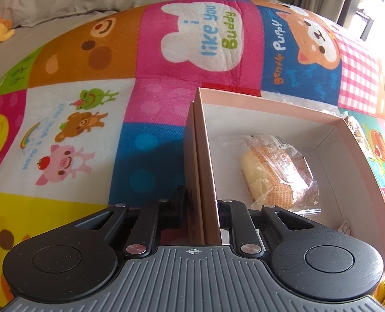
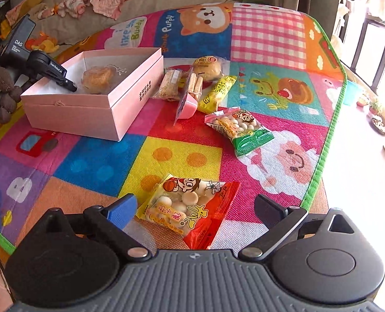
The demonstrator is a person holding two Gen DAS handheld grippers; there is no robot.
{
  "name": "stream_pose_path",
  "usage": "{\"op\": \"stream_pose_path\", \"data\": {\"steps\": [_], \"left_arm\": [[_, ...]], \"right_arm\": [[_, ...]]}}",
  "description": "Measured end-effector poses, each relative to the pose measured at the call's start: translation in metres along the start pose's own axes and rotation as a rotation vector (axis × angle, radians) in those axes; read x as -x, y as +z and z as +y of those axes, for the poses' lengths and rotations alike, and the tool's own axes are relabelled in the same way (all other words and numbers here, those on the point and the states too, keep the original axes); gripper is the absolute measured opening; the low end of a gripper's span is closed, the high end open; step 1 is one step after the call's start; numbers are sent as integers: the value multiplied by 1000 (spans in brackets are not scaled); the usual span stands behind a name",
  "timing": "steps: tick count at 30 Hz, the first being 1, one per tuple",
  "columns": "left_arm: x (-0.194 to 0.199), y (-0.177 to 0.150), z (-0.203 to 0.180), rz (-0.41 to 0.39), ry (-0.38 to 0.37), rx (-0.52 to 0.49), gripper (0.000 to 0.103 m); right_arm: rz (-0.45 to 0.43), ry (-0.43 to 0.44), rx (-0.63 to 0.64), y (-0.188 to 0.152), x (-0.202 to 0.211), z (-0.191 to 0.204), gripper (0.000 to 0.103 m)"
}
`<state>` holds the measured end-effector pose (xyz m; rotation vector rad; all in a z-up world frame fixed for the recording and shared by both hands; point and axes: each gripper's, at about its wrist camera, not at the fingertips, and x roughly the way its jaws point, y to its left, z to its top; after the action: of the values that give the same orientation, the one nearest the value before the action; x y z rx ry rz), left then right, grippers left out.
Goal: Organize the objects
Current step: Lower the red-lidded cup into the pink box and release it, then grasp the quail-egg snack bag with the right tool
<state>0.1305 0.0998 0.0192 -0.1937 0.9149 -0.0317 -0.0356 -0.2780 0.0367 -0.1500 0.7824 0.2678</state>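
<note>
Right gripper (image 2: 195, 212), jaws wide apart, straddles a snack bag (image 2: 190, 209) lying crosswise between them, well apart from the box (image 2: 93, 109), whose wall the left gripper (image 1: 205, 208) clamps.

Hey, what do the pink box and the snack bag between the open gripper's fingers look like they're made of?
Pink box: looks like stiff matte paperboard, with sharp folded edges and thin straight walls. Snack bag: likely thin glossy plastic film; it is crinkled, shiny, and partly clear, showing round biscuits inside.
</note>
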Motion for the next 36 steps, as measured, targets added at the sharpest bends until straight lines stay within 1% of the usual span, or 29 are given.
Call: {"op": "stream_pose_path", "data": {"steps": [3, 5, 6, 8, 11, 14, 18, 20, 21, 22, 24, 26, 28, 31, 34, 36], "left_arm": [[0, 0, -2, 5, 7, -11, 17], [0, 0, -2, 6, 9, -14, 17], [0, 0, -2, 5, 8, -13, 17], [0, 0, -2, 3, 7, -11, 17], [1, -1, -1, 0, 4, -15, 17], [0, 0, -1, 5, 2, -17, 17], [1, 0, -1, 4, 1, -16, 17], [1, 0, 0, 1, 0, -14, 17], [0, 0, -1, 1, 1, -14, 17], [0, 0, -1, 1, 2, -16, 17], [0, -1, -1, 1, 2, -18, 17], [1, -1, 0, -1, -1, -18, 17], [1, -2, 0, -2, -4, -16, 17], [1, -2, 0, -7, -5, -18, 17], [1, -3, 1, -6, -7, -17, 17], [1, -3, 1, -7, -7, -18, 17]], "right_arm": [[-43, -19, -1, 13, -5, -7, 98], [-66, -24, 34, 25, -12, -12, 99], [-72, -31, 66, 35, -19, -17, 101], [-57, -35, 92, 52, -37, -27, 102], [-16, -11, 55, 75, -68, -47, 102], [-1, 24, 2, 86, -93, -64, 102], [39, 84, -62, 86, -112, -75, 103], [71, 133, -105, 82, -112, -74, 103], [72, 177, -115, 77, -106, -71, 103], [67, 204, -100, 75, -99, -66, 103], [56, 226, -56, 71, -85, -56, 103], [43, 202, -31, 71, -78, -51, 103], [27, 147, 8, 75, -77, -49, 103], [33, 86, 43, 85, -89, -54, 103], [61, 84, 35, 94, -107, -63, 103], [79, 102, 26, 98, -117, -66, 103]]}}
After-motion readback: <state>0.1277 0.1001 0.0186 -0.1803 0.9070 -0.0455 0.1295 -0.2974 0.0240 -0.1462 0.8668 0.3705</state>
